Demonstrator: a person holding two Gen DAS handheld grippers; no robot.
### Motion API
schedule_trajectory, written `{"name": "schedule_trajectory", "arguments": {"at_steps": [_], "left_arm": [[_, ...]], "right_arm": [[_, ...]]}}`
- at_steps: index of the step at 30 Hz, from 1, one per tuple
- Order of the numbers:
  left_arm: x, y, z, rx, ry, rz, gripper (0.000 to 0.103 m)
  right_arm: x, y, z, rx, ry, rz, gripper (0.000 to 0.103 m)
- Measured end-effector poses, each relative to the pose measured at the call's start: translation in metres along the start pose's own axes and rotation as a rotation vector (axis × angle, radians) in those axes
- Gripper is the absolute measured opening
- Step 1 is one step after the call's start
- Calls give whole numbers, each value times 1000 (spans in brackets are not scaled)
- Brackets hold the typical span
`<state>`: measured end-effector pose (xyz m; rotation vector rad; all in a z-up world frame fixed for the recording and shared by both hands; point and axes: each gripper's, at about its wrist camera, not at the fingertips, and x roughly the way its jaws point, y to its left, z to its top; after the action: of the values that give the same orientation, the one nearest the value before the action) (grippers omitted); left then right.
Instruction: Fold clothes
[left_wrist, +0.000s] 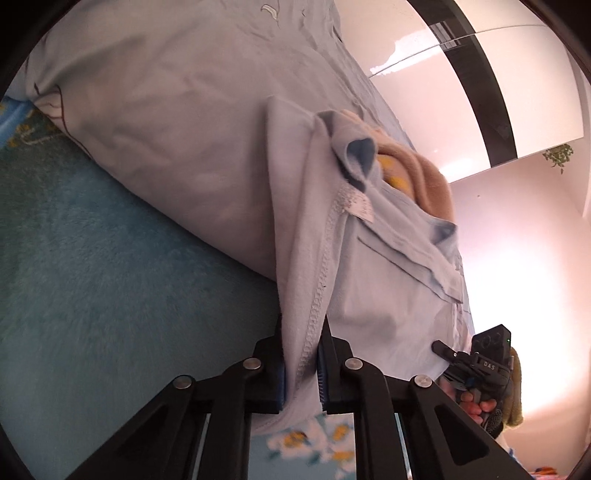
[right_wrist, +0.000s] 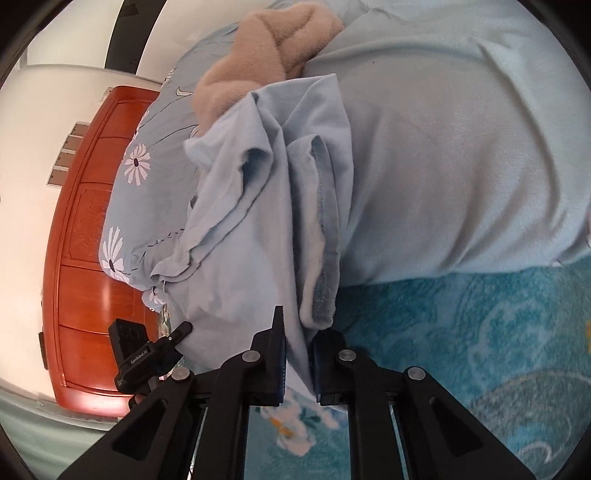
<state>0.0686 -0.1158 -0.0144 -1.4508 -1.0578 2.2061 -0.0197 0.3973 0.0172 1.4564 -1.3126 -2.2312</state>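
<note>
In the left wrist view, the left hand-held gripper (left_wrist: 301, 369) sits at the bottom centre, its jaws nearly closed and pinching a stitched hem of the light blue garment (left_wrist: 369, 288). The garment runs from the jaws up toward the middle of the frame, draped against a pale blue pillow (left_wrist: 166, 129) that fills the upper left. A tan fleece (left_wrist: 432, 181) shows behind the garment's upper folds. A teal blanket (left_wrist: 92, 266) covers the left. At the lower right, the right hand-held gripper (left_wrist: 443, 349) touches the garment's edge.

In the right wrist view, the right hand-held gripper (right_wrist: 297, 365) at the bottom centre is likewise nearly shut on the garment's fabric (right_wrist: 251, 229), which rises to the frame's middle. A red wooden cabinet (right_wrist: 85, 240) stands at the left.
</note>
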Motion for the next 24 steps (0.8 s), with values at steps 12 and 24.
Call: {"name": "schedule_trajectory", "arguments": {"at_steps": [12, 24], "left_arm": [[-64, -20, -86, 40, 176, 120, 12], [-61, 20, -161, -72, 175, 167, 17]], "right_arm": [[-49, 19, -86, 33, 71, -16, 11], [-38, -39, -156, 171, 138, -120, 11]]}}
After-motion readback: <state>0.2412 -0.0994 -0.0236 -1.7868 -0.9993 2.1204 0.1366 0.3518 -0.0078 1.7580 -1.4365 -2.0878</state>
